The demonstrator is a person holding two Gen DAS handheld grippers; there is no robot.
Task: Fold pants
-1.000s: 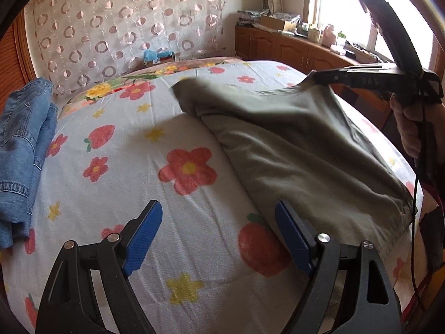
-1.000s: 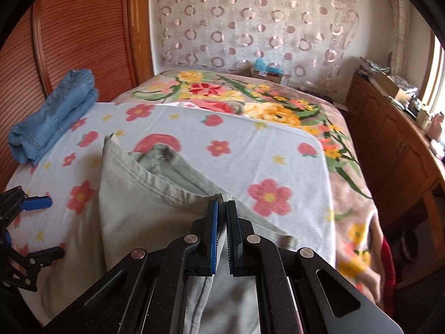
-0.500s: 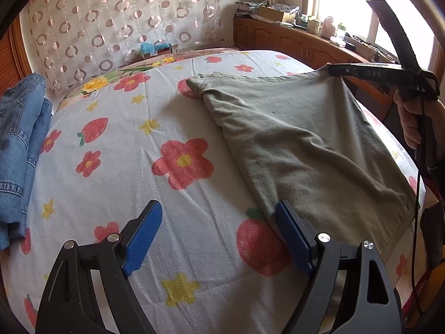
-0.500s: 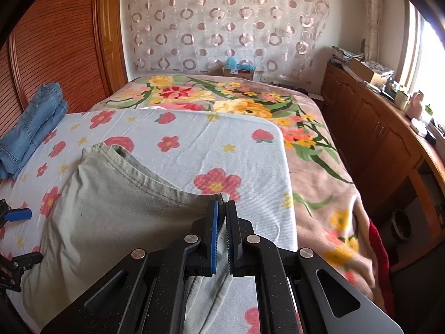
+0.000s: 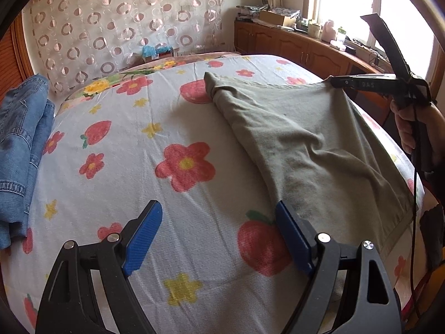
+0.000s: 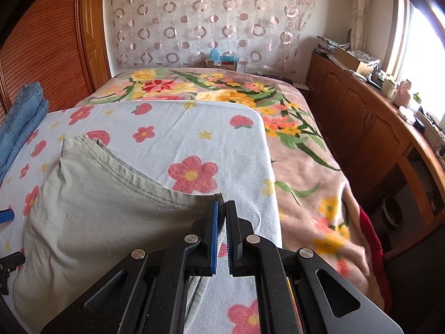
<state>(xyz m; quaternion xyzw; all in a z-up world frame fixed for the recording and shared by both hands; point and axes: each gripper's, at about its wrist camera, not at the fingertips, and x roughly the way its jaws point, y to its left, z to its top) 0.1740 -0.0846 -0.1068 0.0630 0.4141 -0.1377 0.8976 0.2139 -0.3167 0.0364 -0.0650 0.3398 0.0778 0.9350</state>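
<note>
Pants [image 5: 311, 150] lie on the bed [image 5: 172, 139], long axis from lower right to upper centre of the left view. Right gripper [image 6: 221, 220] fingers pinch the far corner. Left gripper [image 5: 219, 239] fingers spread, empty, right finger just beside the near edge, so it's nearer.

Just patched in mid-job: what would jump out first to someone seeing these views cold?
The grey-green pants spread over the flowered sheet, one corner lifted by the right gripper, shut on the cloth. The left gripper hangs open over the sheet at the pants' near edge, holding nothing. A pile of blue jeans sits at the bed's left side.
</note>
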